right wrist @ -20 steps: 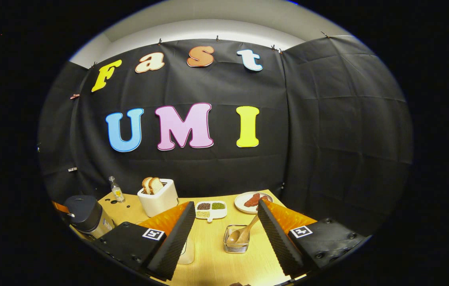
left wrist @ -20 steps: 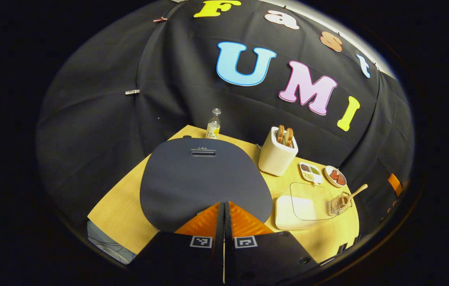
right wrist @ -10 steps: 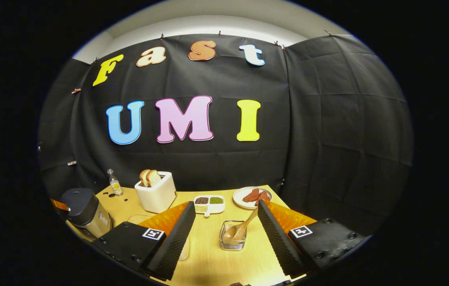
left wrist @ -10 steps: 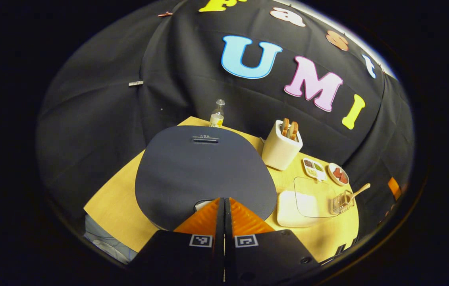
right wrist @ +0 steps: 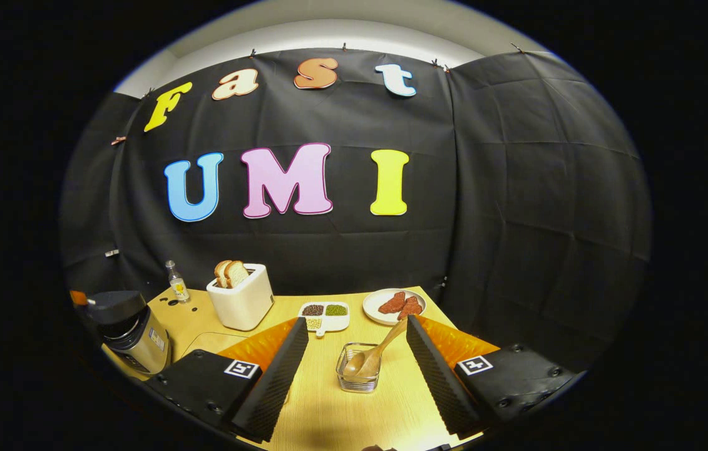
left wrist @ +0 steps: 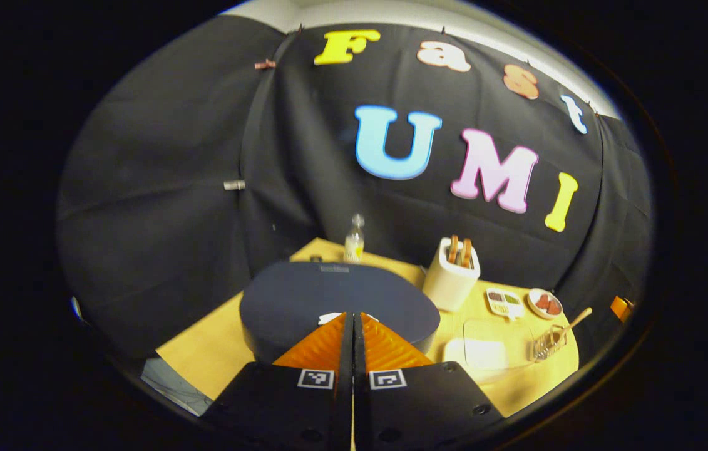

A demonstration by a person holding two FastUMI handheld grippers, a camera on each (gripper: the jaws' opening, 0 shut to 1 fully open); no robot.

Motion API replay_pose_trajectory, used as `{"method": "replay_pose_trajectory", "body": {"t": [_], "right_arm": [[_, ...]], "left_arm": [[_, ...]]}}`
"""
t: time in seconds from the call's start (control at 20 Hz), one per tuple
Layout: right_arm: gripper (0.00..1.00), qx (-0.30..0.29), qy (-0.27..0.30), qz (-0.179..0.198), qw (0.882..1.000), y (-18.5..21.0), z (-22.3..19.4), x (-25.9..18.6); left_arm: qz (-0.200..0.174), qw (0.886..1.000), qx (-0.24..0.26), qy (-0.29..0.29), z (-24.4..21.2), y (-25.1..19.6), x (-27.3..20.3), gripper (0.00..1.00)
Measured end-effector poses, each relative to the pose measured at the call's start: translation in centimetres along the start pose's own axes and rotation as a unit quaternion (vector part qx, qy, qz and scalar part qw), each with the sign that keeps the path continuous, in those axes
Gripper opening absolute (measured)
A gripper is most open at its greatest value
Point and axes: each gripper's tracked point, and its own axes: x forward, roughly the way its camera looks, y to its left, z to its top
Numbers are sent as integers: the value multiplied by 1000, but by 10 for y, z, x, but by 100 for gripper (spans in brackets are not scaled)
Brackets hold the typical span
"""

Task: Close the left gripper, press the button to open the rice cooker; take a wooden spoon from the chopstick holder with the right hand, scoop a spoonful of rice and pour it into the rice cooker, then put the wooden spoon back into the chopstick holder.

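Left gripper (left wrist: 352, 316): fingers pressed together, nothing between them, tips at the front edge of the rice cooker (left wrist: 338, 300) lid, right by a small white button patch (left wrist: 328, 317); contact can't be confirmed. Lid looks down.

Right gripper (right wrist: 354, 335): fingers wide apart, holding nothing, hovering over the counter (right wrist: 335, 413). Directly ahead between the fingers: 1 clear chopstick holder (right wrist: 358, 376), with 1 wooden spoon (right wrist: 374, 357) in it, bowl down, handle leaning up toward the right finger, not touching it.

Just past the holder: 1 white divided dish (right wrist: 325, 315) with 3 compartments of grains, left of centre; 1 white plate (right wrist: 394, 305) with 2 reddish-brown pieces, right of centre. Further left: 1 white toaster (right wrist: 240, 302) with 2 bread slices standing in it, then 1 small bottle (right wrist: 176, 282) at the back. The rice cooker sits far left of the right gripper, at the counter edge.

From the left gripper view, right of the cooker: 1 white board (left wrist: 479, 352) with a clear sheet partly over it, the holder beyond it.
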Motion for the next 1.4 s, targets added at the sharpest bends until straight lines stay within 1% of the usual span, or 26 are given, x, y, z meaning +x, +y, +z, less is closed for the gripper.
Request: {"method": "replay_pose_trajectory", "body": {"t": [0.1,0.15,0.2,0.25,0.35,0.4,0.55,0.65,0.75,0.8,1.0,1.2,1.4], "right_arm": [[99,-3,-2,0,1000,-5,0,4],[99,-3,-2,0,1000,-8,-1,8],[99,-2,-2,-1,1000,-11,-1,12],[99,-1,-3,-3,1000,-15,-1,16],[99,2,1,-8,1000,-24,-5,27],[99,4,6,-9,1000,-28,-8,33],[99,10,28,-11,999,-39,-24,53],[99,22,44,-6,999,-43,-33,72],[99,36,62,-6,997,-49,-48,88],[99,44,76,-7,996,-53,-57,96],[98,70,124,-7,990,-63,-96,131],[99,86,148,-11,985,-68,-120,160],[99,110,181,-13,977,-67,-147,183]], "left_arm": [[23,999,17,-46,27,1,-12,8],[32,998,24,-54,33,1,-16,8],[38,997,29,-59,35,-2,-23,10],[38,997,33,-60,34,-5,-24,11],[29,997,31,-59,30,-17,-33,17],[28,998,27,-59,28,-21,-37,26],[17,998,5,-61,18,-39,-46,69],[9,998,2,-55,7,-53,-49,98],[17,999,11,-42,-6,-59,-52,98],[23,999,19,-36,-12,-62,-54,95],[43,998,46,-15,-37,-76,-63,95],[59,997,46,17,-66,-84,-72,96],[84,995,33,40,-84,-81,-76,96]]}}
